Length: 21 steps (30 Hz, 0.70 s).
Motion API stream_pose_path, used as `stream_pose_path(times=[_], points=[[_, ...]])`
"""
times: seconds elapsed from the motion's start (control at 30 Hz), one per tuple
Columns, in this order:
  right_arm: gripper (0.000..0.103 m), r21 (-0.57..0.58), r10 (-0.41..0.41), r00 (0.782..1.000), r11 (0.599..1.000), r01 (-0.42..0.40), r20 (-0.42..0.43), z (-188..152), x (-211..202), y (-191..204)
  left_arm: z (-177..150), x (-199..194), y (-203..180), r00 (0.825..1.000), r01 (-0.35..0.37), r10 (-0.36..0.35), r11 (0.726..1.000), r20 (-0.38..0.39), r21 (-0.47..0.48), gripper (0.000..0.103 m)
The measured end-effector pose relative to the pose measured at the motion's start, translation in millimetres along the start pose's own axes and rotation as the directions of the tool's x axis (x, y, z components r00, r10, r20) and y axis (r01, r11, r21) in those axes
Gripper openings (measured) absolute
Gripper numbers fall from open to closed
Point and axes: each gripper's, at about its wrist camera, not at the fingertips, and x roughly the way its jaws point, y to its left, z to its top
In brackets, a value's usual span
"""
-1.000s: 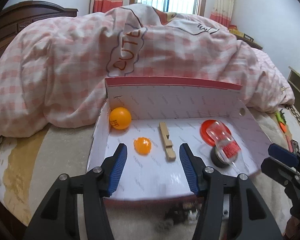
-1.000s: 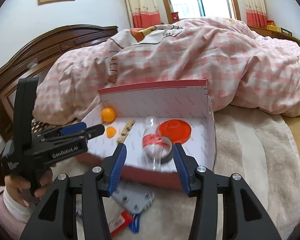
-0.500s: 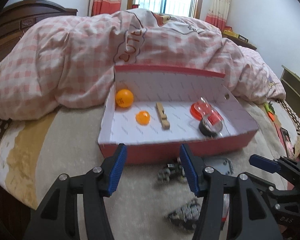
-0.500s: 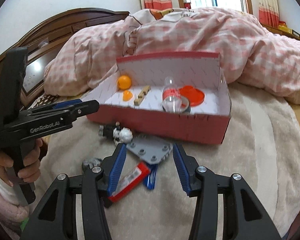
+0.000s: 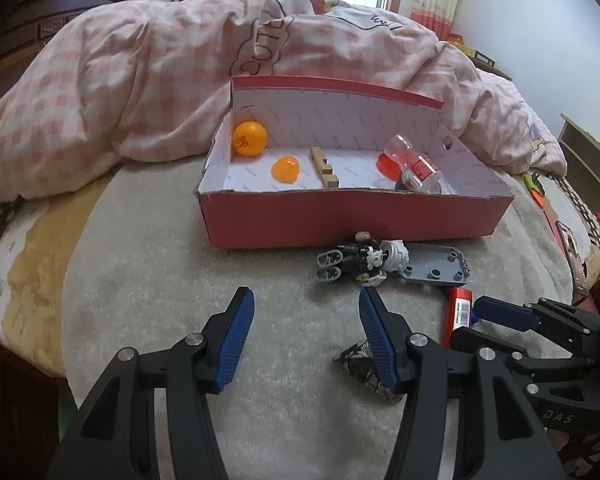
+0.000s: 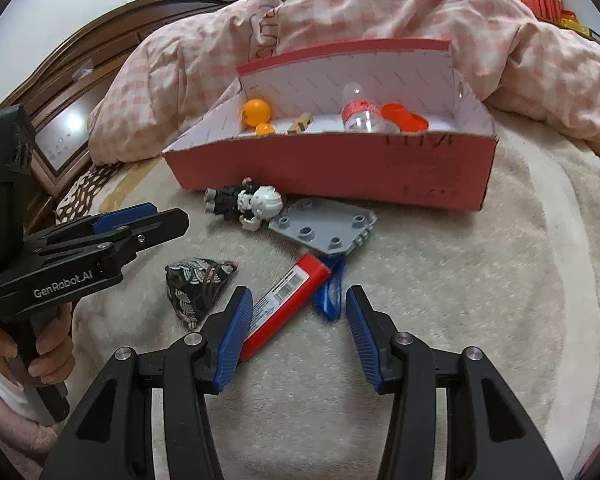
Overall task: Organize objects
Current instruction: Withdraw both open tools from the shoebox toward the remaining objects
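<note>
A red cardboard box (image 5: 352, 216) (image 6: 340, 164) stands on the bed and holds an orange ball (image 5: 249, 138), a smaller orange piece (image 5: 285, 169), a wooden clip (image 5: 324, 168), a clear bottle (image 5: 416, 166) and a red disc (image 6: 404, 114). In front of it lie a black-and-white toy figure (image 6: 244, 202), a grey studded plate (image 6: 324, 226), a red tube (image 6: 286, 306), a blue clip (image 6: 332, 294) and a patterned pouch (image 6: 198, 288). My left gripper (image 5: 306, 330) hangs open over bare blanket, left of the pouch. My right gripper (image 6: 298, 330) is open just behind the red tube.
A pink checked quilt (image 5: 160, 60) is heaped behind the box. A dark wooden headboard (image 6: 80, 80) stands at the left. The beige blanket (image 6: 480, 280) to the right of the loose items lies bare. A person's hand (image 6: 48, 356) holds the left gripper's handle.
Both grippers have pulled back from over the box and sunk toward the blanket. The loose items in front of the box have come into view. Both pairs of jaws kept the same width.
</note>
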Motion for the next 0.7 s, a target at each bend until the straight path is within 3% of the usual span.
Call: stream_pose_path(times=[0.47,0.7], points=[[0.050,0.023,0.048,0.999,0.999,-0.048,-0.005,-2,1,7,-12,-19,1,0.999,0.034,-0.035,0.999,0.025,0.011,0.055],[0.050,-0.026,0.005,1.000,1.000,-0.005,-0.018,-6,5,19,-15,-21,-3,0.999,0.044,-0.045,0.999,0.023,0.023,0.055]])
